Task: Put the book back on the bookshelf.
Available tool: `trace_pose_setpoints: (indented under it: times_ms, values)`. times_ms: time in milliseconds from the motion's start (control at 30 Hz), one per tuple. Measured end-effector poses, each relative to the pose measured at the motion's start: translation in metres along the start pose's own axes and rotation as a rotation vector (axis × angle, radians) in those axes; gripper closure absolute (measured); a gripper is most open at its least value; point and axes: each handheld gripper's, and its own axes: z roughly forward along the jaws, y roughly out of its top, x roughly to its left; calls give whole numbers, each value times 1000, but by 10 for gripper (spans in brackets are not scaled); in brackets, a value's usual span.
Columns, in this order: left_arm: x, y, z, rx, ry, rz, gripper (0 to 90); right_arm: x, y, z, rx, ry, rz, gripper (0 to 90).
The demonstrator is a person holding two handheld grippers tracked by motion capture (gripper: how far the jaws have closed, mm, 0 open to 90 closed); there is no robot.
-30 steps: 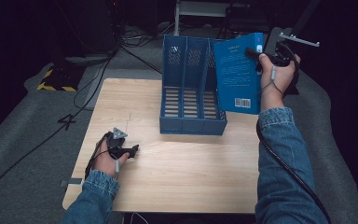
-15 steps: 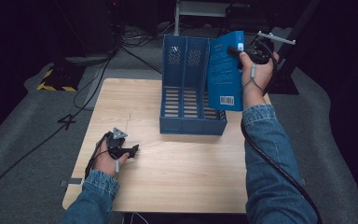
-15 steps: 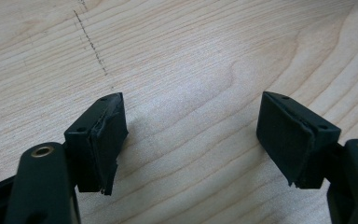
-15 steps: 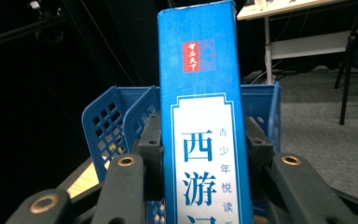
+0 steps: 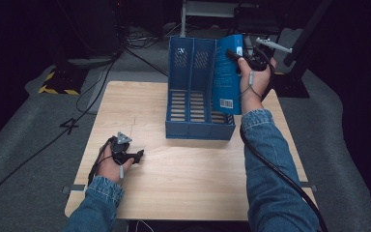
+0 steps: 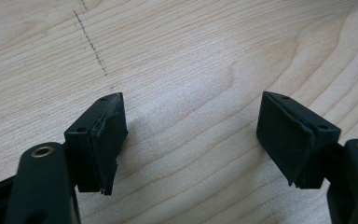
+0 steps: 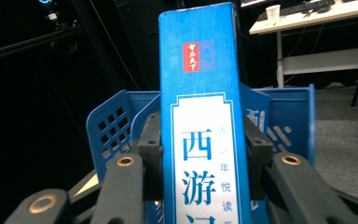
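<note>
1. The right gripper [image 5: 245, 57] is clamped on the book [image 5: 227, 77]; in the right gripper view the two pads press the book [image 7: 200, 116] on either side of its spine.
2. The book hangs upright over the right end of the blue rack [image 5: 193, 96], its lower corner down by the rack's rightmost slot; whether it touches the divider I cannot tell.
3. The rack's other slots stand open, and the table [image 5: 183, 179] in front of the rack is bare wood.
4. The spine carries a red square with small characters, then a white panel with large blue characters "西游" and smaller ones beside them. A barcode sits low on the back cover in the high view.
5. The right hand [image 5: 251, 82] is raised behind the rack, forearm reaching forward, cable trailing down the sleeve.
6. The left gripper [image 5: 125, 153] rests on the table near its left front edge, jaws wide apart with only wood between them [image 6: 191, 140].
</note>
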Motion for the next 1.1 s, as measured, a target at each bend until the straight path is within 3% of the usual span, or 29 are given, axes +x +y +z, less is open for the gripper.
trace_pose_setpoints:
  times_ms: [133, 267, 367, 467, 633, 733, 900, 1100]
  values:
    - [0, 0, 0, -3, 1, -1, 248, 11, 6, -7, 24, -14, -30, 615]
    - [0, 0, 1, -5, 4, -4, 248, 13, 16, -19, -16, 3, -19, 615]
    - [0, 1, 1, -5, 2, -1, 248, 12, 18, -18, -48, 6, -38, 615]
    - [0, 1, 1, -5, 2, -1, 248, 11, 10, -10, -55, -13, -60, 614]
    - [0, 1, 1, -5, 1, -2, 249, -1, -11, 5, -59, -5, 8, 611]
    - [0, 1, 1, -3, 0, -2, 248, 4, -17, 8, -63, -19, -30, 609]
    - [-1, 1, 2, -2, 1, -4, 249, 7, -25, 9, -55, -37, -52, 599]
    - [-1, 2, 2, -2, 1, -1, 249, 10, -40, 14, 32, -80, -114, 589]
